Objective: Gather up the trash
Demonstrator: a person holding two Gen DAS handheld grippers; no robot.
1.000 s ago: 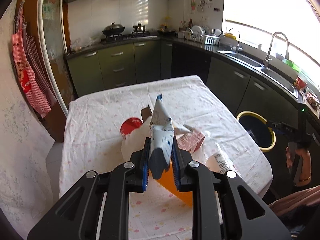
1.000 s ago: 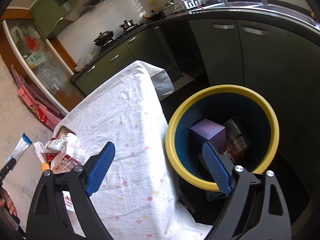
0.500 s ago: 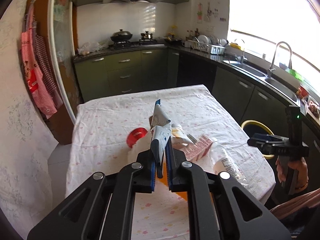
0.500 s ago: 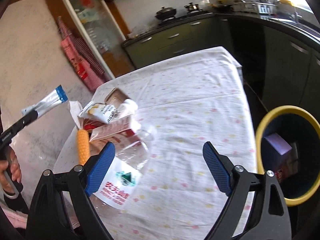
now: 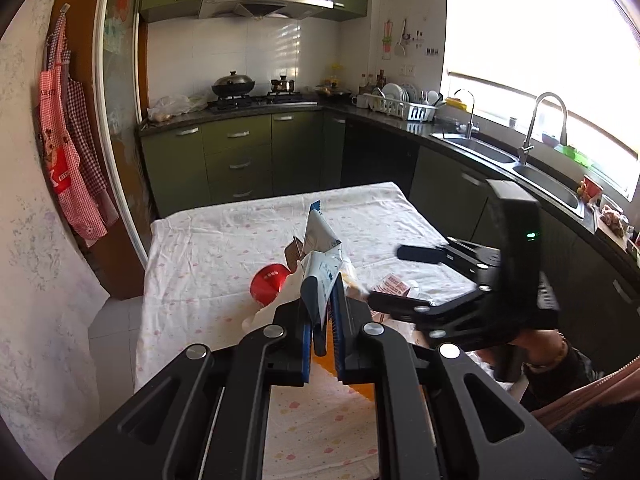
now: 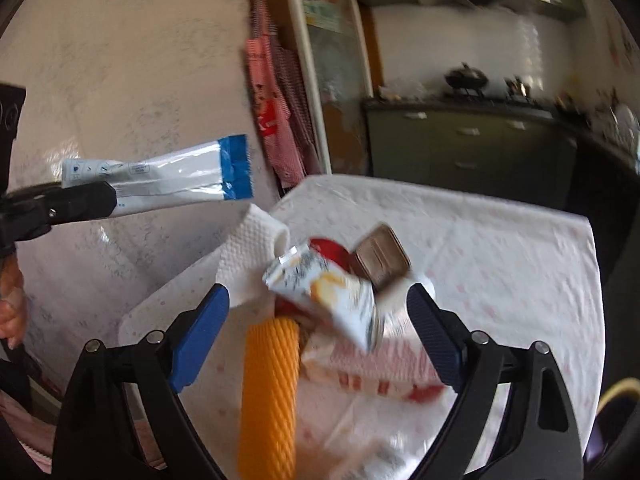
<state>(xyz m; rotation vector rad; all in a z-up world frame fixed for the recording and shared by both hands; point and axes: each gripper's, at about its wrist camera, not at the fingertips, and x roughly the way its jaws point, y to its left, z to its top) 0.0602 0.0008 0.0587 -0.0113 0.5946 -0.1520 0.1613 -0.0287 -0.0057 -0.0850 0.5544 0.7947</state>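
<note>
My left gripper (image 5: pixel 321 312) is shut on a flat white wrapper with a blue end (image 5: pixel 320 248), held up above the table; it also shows in the right wrist view (image 6: pixel 160 178). My right gripper (image 6: pixel 316 320) is open and empty, low over the trash pile: a white snack packet (image 6: pixel 332 296), an orange foam sleeve (image 6: pixel 270 392), a pink-and-white carton (image 6: pixel 368 364), a brown tray (image 6: pixel 382 260), a red lid (image 5: pixel 270 282) and a paper towel (image 6: pixel 248 256). In the left wrist view the right gripper (image 5: pixel 384 278) reaches in from the right.
The table has a white flowered cloth (image 5: pixel 224 240). Green kitchen cabinets (image 5: pixel 240 160) stand behind, a counter with sinks (image 5: pixel 500 156) at right. A yellow bin rim (image 6: pixel 620 392) shows at the right edge. Red aprons (image 5: pixel 72 168) hang on the left wall.
My right gripper swung left from the bin to the trash pile on the table, staying open. My left gripper rose and pulled back with the wrapper.
</note>
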